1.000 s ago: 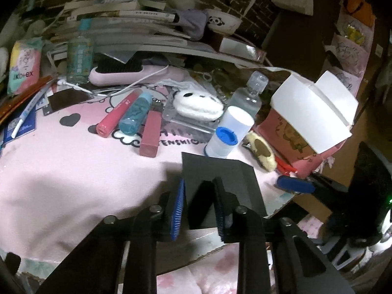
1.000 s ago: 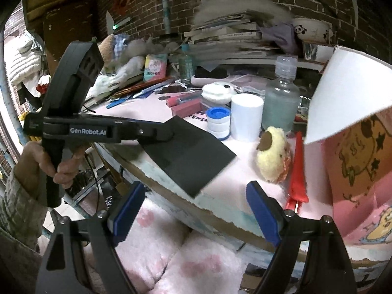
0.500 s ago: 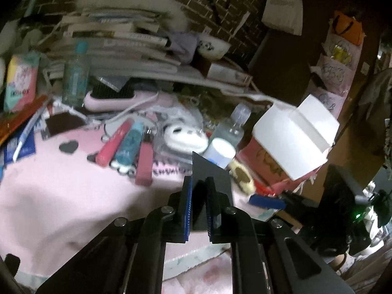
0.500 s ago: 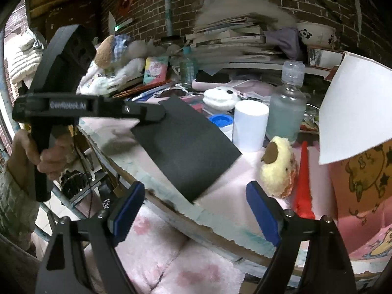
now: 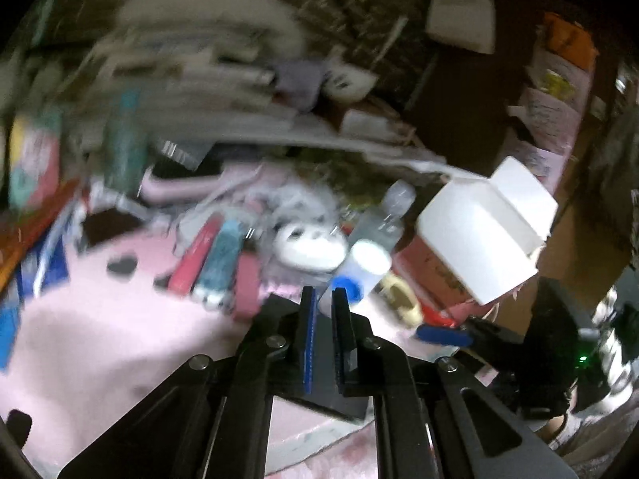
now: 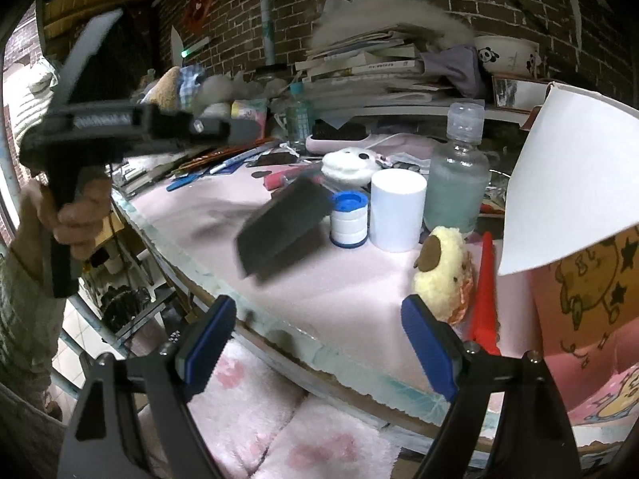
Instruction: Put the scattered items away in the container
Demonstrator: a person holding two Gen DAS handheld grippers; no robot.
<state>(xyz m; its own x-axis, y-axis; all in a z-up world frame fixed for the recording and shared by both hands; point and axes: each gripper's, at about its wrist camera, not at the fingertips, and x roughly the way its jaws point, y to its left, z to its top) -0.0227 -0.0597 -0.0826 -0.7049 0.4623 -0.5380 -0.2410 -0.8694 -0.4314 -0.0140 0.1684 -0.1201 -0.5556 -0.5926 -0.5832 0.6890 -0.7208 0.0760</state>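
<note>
Surface (image 6: 351,291): pink padded cover with a worn pale edge, crowded toward the back; a dark brick wall (image 6: 519,8) stands behind it, and pink fluffy fabric (image 6: 303,439) lies below the front edge. One stack of books and papers (image 6: 371,72) against the wall, one panda-print bowl (image 6: 505,56) on top at the right. One clear bottle (image 6: 457,183); one white cylinder (image 6: 397,209) just beside it; one short stack of white discs with a blue cap (image 6: 349,219); one yellow plush toy (image 6: 443,271); one red pointed piece (image 6: 485,291) touching the toy's right side; one white panda-faced puff (image 6: 347,165). Container (image 6: 575,279): one pink cartoon-printed box at the right, white flap raised. One dark flat card (image 6: 285,225), blurred, tilted above the surface left of the discs and pinched at one edge by the left hand-held gripper (image 5: 322,315), whose pads are pressed together on it. A hand (image 6: 76,215) grips that tool's handle. Right hand-held gripper (image 6: 317,343): blue pads wide apart, nothing between them, over the front edge.
</note>
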